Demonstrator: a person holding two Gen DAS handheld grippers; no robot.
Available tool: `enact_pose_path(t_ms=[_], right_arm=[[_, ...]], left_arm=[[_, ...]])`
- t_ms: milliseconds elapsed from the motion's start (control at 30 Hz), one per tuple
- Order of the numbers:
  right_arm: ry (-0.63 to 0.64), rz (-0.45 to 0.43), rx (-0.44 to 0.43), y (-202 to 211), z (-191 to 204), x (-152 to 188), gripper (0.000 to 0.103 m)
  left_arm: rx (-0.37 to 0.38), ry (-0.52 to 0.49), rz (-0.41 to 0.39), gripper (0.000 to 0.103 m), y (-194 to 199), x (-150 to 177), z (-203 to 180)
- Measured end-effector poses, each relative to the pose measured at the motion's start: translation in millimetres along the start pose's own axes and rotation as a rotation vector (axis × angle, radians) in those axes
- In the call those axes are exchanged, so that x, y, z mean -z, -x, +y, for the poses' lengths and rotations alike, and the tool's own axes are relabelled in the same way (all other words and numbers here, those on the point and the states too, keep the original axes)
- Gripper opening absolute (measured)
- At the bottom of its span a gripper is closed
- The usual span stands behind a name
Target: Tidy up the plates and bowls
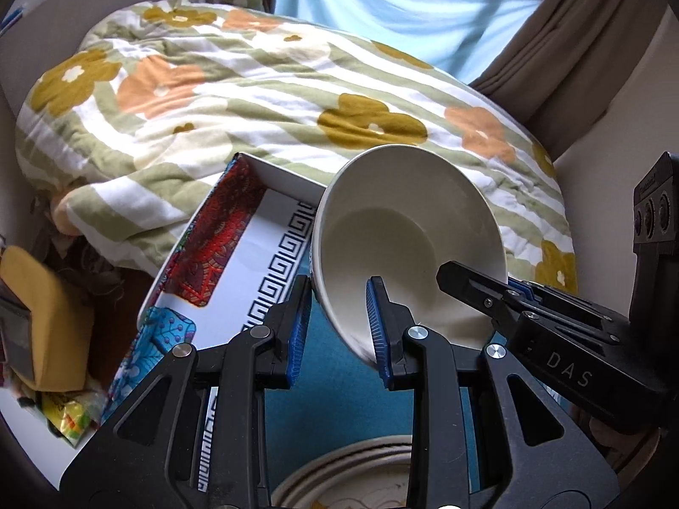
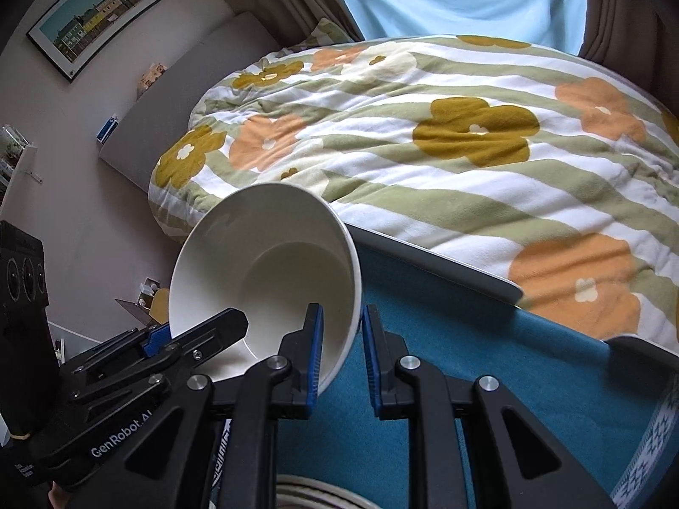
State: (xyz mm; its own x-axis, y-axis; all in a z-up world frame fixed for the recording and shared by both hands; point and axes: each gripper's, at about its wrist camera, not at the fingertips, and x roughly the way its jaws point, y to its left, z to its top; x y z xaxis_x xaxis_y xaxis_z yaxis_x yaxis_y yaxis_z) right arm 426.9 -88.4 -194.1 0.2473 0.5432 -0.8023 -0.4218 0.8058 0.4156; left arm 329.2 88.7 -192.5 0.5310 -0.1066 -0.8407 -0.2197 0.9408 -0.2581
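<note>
Nearest, stacked plates (image 1: 360, 471) are seen below on the teal cloth (image 2: 488, 381). Above them, a white bowl (image 1: 403, 246) is held tilted in mid-air: its wall is pinched by the left gripper (image 1: 337, 331) on one side of the rim and by the right gripper (image 2: 341, 356) on the other. Glazed ceramic is judged stiff, slippery and breakable, so rim grips suit it. Beyond, a patterned box (image 1: 237, 254) and flowered duvet (image 2: 424, 127) are visible.

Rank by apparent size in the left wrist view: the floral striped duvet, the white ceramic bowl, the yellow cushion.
1. Floral striped duvet, largest.
2. White ceramic bowl, though nearness to the camera inflates it.
3. Yellow cushion, partly cut off.
</note>
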Motion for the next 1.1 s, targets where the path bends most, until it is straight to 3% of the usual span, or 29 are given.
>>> enact_pose_path(t_ms=[367, 633, 900, 1100], right_arm=[[-0.053, -0.123, 0.086, 128.6, -32.5, 75.0, 0.017], [-0.141, -0.167, 0.194, 204.7, -67.1, 149.5, 0.017], [-0.279, -0.15, 0.305, 227.6, -98.7, 214.5, 0.017], [-0.388, -0.114, 0.318, 221.9, -118.5, 252.1, 0.017]], left_arm=[[0.083, -0.13, -0.047, 0.024, 72.9, 63.9, -110.2], [0.188, -0.244, 0.011, 0.024, 92.8, 132.3, -187.0], [0.272, -0.383, 0.132, 0.024, 80.2, 193.0, -246.8], [0.267, -0.457, 0.224, 0.024, 60.5, 221.9, -259.9]])
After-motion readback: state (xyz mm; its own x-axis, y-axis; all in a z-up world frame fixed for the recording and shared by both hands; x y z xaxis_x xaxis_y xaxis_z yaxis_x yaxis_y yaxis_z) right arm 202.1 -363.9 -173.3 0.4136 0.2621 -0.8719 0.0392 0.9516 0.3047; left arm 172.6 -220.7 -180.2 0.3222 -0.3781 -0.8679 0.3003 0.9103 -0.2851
